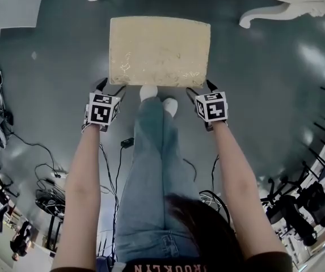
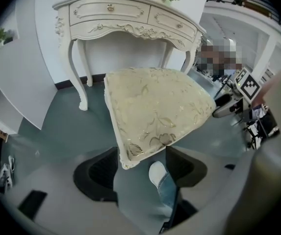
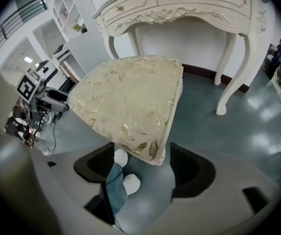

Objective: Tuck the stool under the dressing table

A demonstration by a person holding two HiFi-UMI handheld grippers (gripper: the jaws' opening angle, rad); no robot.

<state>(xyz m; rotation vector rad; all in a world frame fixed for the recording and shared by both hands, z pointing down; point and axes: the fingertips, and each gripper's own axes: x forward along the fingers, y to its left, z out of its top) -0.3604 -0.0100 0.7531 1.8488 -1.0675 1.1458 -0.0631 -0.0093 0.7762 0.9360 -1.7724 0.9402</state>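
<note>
Close wide-open left tongs (image 1: 111,87) and right tongs (image 1: 200,88) evenly on near corners of stool (image 1: 159,50); push straight under dressing table (image 2: 130,18).

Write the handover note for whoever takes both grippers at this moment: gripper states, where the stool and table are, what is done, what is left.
Stool: upright on the floor in front of the dressing table, facing the gap between its legs, not under it.
Left gripper: open, with the seat's near left corner between its jaws, not clamped.
Right gripper: open, with the near right corner between its jaws, not clamped.
Done: both grippers are at the seat's near corners.
Left: grip or push the near edge, then slide the stool straight forward under the table, probably keeping it centred between the legs.
</note>
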